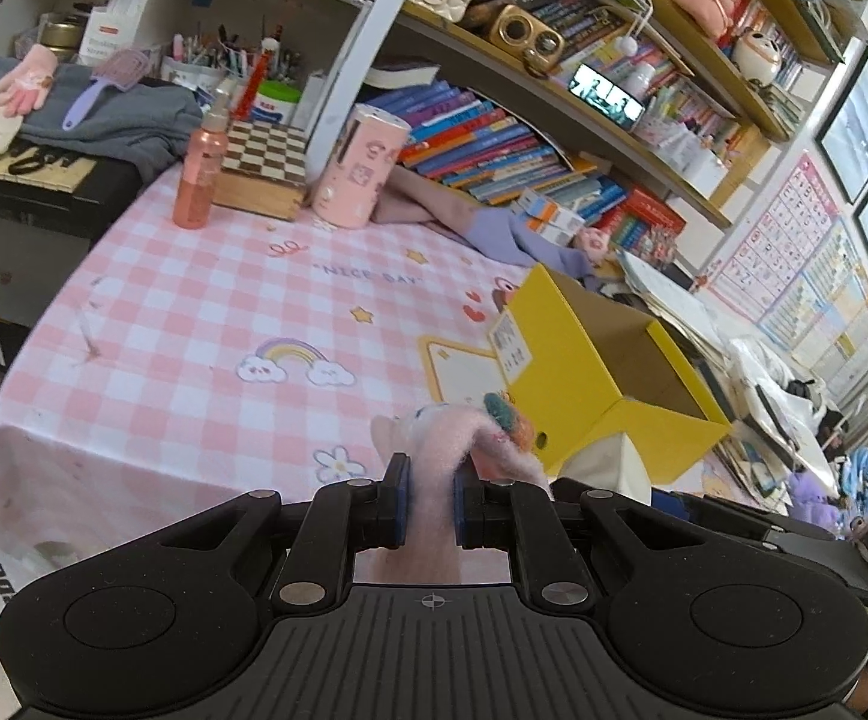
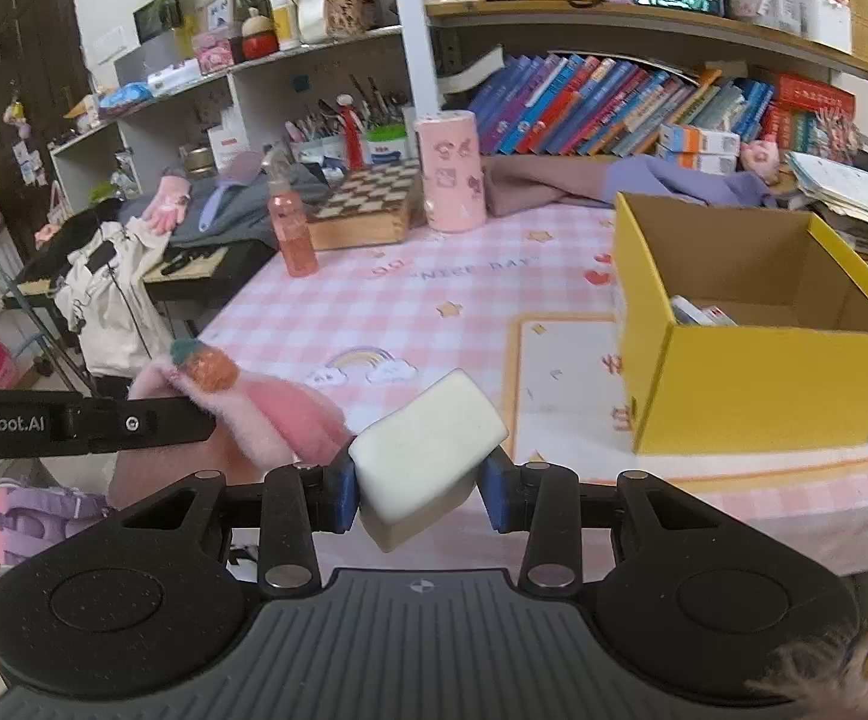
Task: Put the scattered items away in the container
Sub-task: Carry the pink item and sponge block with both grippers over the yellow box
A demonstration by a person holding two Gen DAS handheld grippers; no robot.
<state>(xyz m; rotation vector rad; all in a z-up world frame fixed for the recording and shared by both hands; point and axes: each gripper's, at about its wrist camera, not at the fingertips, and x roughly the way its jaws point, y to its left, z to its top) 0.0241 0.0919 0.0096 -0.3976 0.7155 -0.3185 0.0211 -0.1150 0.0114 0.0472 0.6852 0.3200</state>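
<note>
My left gripper (image 1: 431, 504) is shut on a fluffy pink glove (image 1: 439, 450) that carries an orange-and-teal strawberry patch; it hangs over the table's near edge, left of the yellow cardboard box (image 1: 577, 372). The same glove (image 2: 278, 408) shows at the left of the right wrist view, with the left gripper's arm beside it. My right gripper (image 2: 422, 495) is shut on a white rectangular block (image 2: 428, 450), tilted, above the front of the table. The open yellow box (image 2: 763, 384) stands to its right with a few small items (image 2: 697, 312) inside.
On the pink checked tablecloth (image 1: 194, 324) stand an orange spray bottle (image 1: 200, 174), a wooden chessboard box (image 1: 260, 174) and a pink cylinder (image 1: 362, 171) at the far side. Purple cloth (image 2: 673, 180), piled papers (image 2: 853, 192) and bookshelves lie behind the box.
</note>
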